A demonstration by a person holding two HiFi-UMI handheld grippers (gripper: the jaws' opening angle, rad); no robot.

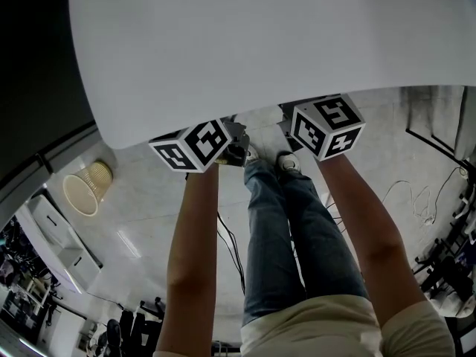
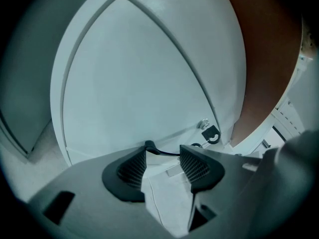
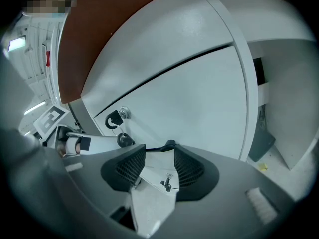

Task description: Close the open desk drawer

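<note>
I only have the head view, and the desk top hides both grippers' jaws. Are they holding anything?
Observer: No. The left gripper has its jaws apart, pressing on nothing.
Operator: And the right?
Observer: The right gripper is open too, gripping nothing.
Operator: What are they facing?
Observer: White drawer fronts. The lock has a key in it.

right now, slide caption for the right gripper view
Right gripper, jaws apart, faces a white drawer front with a lock, under a brown desktop.
</note>
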